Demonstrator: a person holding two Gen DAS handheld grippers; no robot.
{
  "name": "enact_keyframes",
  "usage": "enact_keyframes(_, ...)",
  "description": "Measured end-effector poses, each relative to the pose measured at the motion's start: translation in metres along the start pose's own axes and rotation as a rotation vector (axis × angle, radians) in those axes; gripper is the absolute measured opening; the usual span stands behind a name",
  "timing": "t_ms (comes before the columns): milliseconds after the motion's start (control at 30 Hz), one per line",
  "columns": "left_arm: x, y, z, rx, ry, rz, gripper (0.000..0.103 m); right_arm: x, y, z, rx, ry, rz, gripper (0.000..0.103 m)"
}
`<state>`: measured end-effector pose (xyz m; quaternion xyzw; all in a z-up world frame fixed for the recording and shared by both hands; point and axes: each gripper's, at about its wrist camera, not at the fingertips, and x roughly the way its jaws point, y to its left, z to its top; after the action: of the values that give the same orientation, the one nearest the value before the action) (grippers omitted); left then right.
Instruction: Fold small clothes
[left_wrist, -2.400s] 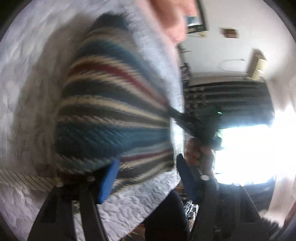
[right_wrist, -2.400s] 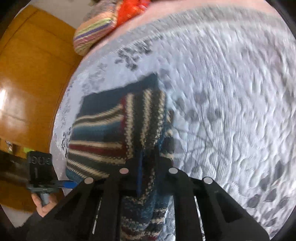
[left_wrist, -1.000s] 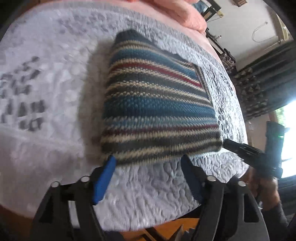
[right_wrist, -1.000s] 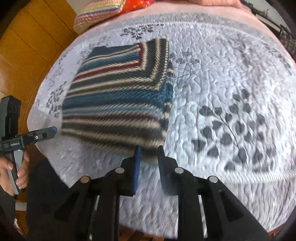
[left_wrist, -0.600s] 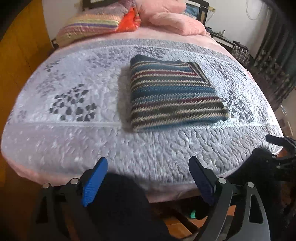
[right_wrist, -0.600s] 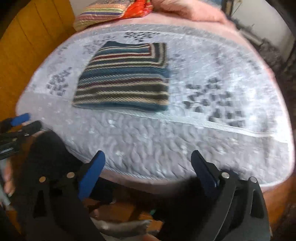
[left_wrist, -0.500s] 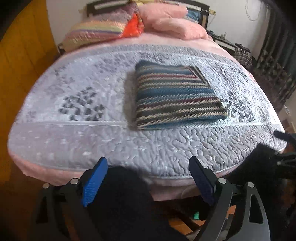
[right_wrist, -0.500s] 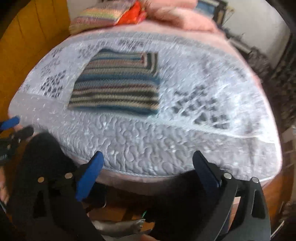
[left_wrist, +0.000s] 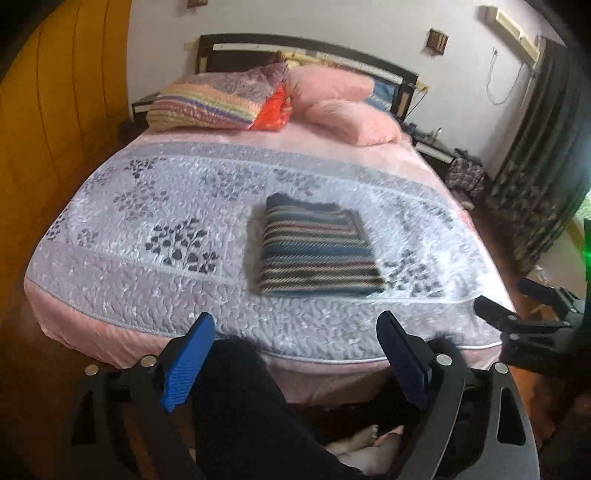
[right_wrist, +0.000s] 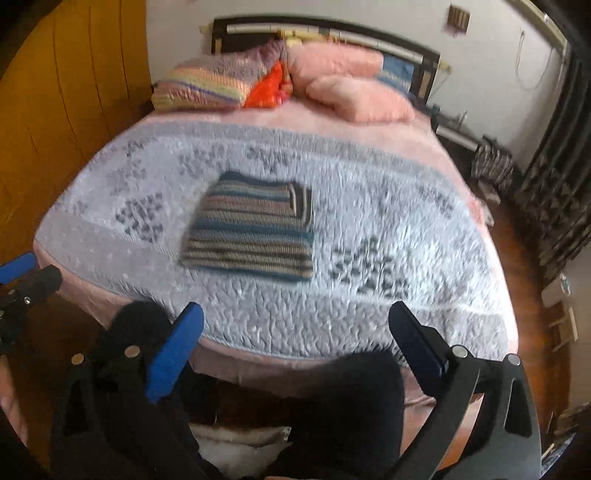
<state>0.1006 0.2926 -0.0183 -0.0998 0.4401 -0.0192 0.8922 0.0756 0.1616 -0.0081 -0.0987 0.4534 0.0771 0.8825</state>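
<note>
A striped knit garment (left_wrist: 314, 251) in blue, cream, dark and red lies folded into a flat rectangle on the grey quilted bedspread (left_wrist: 147, 221). It shows again in the right wrist view as the same folded garment (right_wrist: 251, 236), blurred. My left gripper (left_wrist: 295, 354) hangs open off the foot of the bed, well short of the garment, with nothing between its blue pads. My right gripper (right_wrist: 295, 343) is also open and empty, back from the bed edge. The right gripper (left_wrist: 517, 314) appears at the far right of the left wrist view.
Pillows (left_wrist: 332, 107) and a folded striped blanket (left_wrist: 214, 99) lie at the head of the bed. A yellow wardrobe (left_wrist: 55, 129) stands on the left, dark curtains (left_wrist: 546, 166) on the right. The person's dark-clothed legs (left_wrist: 251, 406) are below the grippers.
Both grippers have let go of the garment, opened wide and pulled back and up from the bed. The folded garment stays flat on the quilt.
</note>
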Motion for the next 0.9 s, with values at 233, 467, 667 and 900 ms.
enact_keyframes(233, -0.035, -0.031, 0.008, 0.137, -0.043, 0.092, 0.090, -0.047, -0.001, 0.010, 0.033, -0.065, -0.005, 0.100)
enact_keyframes(467, -0.047, -0.039, 0.013, 0.118, -0.057, 0.074, 0.090, -0.063, -0.003, 0.007, 0.039, -0.099, -0.030, 0.100)
enact_keyframes(667, -0.042, -0.045, 0.009, 0.129, -0.048, 0.067, 0.090, -0.066, -0.006, 0.003, 0.051, -0.102, -0.039, 0.100)
enact_keyframes(900, -0.041, -0.045, 0.005, 0.118, -0.039, 0.072, 0.089, -0.066, -0.005, 0.002, 0.053, -0.105, -0.041, 0.100)
